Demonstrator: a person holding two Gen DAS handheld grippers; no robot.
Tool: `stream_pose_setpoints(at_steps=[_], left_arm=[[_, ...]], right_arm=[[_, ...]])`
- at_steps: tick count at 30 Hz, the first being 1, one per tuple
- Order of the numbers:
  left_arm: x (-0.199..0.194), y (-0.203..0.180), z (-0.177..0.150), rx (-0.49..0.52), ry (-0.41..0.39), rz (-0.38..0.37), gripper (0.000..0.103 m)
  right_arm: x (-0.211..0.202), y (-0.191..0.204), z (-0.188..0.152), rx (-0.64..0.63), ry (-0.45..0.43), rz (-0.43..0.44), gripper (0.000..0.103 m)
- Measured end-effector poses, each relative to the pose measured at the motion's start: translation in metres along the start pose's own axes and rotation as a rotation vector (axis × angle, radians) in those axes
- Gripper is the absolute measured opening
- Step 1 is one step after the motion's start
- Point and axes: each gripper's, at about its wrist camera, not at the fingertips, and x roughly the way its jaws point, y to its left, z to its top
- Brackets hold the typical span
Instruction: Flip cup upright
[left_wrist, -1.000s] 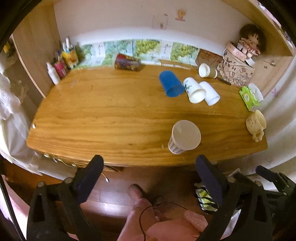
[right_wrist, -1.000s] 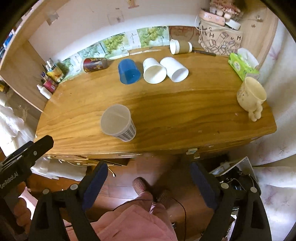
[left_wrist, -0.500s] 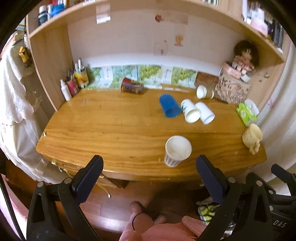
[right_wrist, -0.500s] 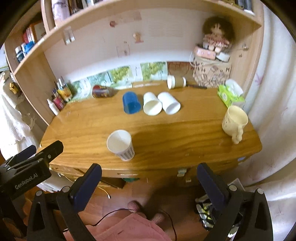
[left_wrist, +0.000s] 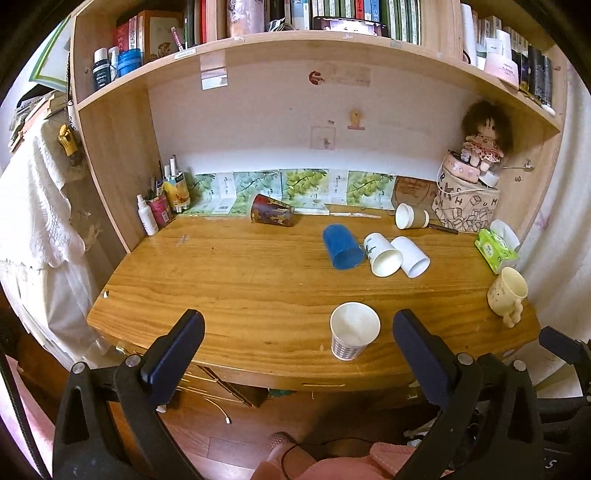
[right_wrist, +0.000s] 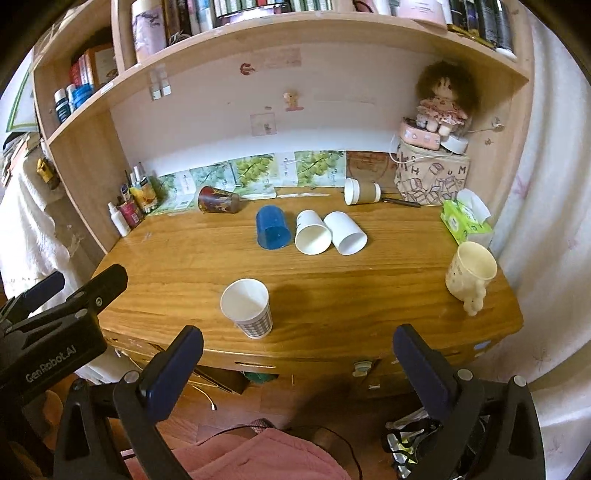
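A checked paper cup (left_wrist: 352, 329) stands upright near the front edge of the wooden desk (left_wrist: 229, 280); it also shows in the right wrist view (right_wrist: 248, 307). A blue cup (left_wrist: 341, 246), two white cups (left_wrist: 382, 254) (left_wrist: 410, 255), a brown-sleeved cup (left_wrist: 410, 217) and a dark patterned cup (left_wrist: 271, 215) lie on their sides further back. My left gripper (left_wrist: 295, 350) is open and empty, held back from the desk front. My right gripper (right_wrist: 295, 354) is open and empty, also off the desk.
A cream mug (left_wrist: 506, 295) stands upright at the desk's right front. A green tissue pack (left_wrist: 495, 250), a printed box with a doll (left_wrist: 467, 206) and bottles (left_wrist: 159, 206) line the back and sides. A shelf of books hangs above.
Both grippers have pulled back and tilted up from the desk, so the shelf and wall now show. The cups have not moved.
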Motion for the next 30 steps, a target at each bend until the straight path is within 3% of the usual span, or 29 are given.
stream_pose_setpoints(at_steps=[11, 30], left_arm=[[-0.003, -0.003, -0.006, 0.000, 0.016, 0.018, 0.102], [-0.013, -0.013, -0.003, 0.036, -0.036, 0.074, 0.102]], right_arm=[[0.005, 0.005, -0.005, -0.022, 0.036, 0.035, 0.103], [0.010, 0.004, -0.006, -0.006, 0.057, 0.077, 0.103]])
